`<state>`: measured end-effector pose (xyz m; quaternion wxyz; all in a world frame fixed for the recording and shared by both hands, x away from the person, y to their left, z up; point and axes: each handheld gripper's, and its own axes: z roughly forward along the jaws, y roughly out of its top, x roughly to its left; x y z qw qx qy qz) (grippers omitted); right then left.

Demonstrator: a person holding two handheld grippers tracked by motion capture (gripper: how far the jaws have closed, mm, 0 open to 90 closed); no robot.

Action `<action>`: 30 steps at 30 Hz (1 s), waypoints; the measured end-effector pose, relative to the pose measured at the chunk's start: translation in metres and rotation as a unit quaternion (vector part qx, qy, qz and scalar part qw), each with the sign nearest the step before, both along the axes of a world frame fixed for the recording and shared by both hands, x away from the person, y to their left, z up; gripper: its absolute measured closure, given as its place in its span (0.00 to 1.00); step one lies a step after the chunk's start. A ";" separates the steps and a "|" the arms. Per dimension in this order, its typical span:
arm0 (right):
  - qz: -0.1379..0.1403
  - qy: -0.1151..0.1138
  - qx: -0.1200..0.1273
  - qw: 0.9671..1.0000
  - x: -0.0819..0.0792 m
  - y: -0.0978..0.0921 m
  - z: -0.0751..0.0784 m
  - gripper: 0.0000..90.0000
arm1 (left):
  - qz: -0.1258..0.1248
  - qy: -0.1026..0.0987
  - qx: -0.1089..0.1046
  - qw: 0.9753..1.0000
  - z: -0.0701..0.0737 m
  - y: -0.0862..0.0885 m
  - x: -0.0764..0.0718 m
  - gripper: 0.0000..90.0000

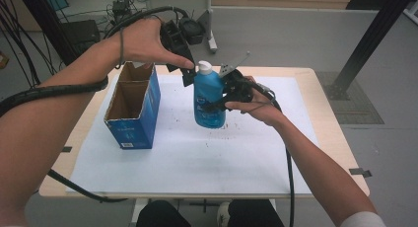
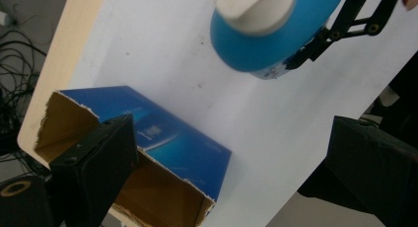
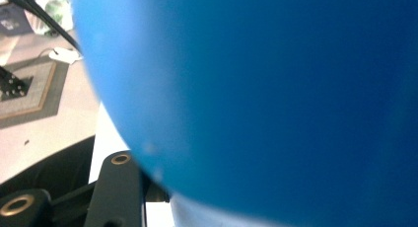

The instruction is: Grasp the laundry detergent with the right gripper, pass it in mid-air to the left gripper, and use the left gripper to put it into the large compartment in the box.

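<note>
My right gripper (image 1: 223, 94) held the bottle (image 1: 209, 99) upright above the white sheet (image 1: 197, 148), its jaws closed on the bottle's body from the right side. In the right gripper view the blue wall of the bottle (image 3: 266, 98) sat pressed close against the lens, with one jaw linkage visible at lower left. The bottle's white cap (image 1: 205, 67) pointed up.

My left gripper (image 1: 188, 78) hovered just above and behind the cap. Its jaws stood wide apart and held nothing; in the left gripper view the two jaws rose at either side of the frame, with the sheet (image 2: 162, 54) between them. That view looked down on the cap (image 2: 256, 9) and the bottle's shoulder (image 2: 276, 44), with my right gripper's linkage (image 2: 345, 27) clamped against the bottle's side.

The box (image 1: 134, 108), blue outside and bare cardboard inside, stood open-topped on the left part of the sheet, well apart from the bottle. Its torn upper edge (image 2: 74, 101) lay behind my left jaw. The sheet covered most of the table (image 1: 325, 113).
</note>
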<state>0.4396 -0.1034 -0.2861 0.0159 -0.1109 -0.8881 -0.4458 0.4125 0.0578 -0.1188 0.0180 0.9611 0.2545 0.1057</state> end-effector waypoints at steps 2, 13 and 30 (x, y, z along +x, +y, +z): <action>0.010 -0.001 -0.008 1.000 -0.001 0.008 -0.004 0.49 | -0.006 0.005 0.000 1.000 -0.002 0.000 0.000 0.07; 0.041 0.001 -0.005 0.999 -0.006 0.024 -0.006 0.49 | -0.033 0.019 0.004 0.999 -0.008 -0.007 -0.004 0.07; 0.083 -0.017 0.014 0.996 -0.019 0.032 -0.002 0.49 | -0.060 0.046 0.014 0.997 -0.019 -0.012 -0.006 0.07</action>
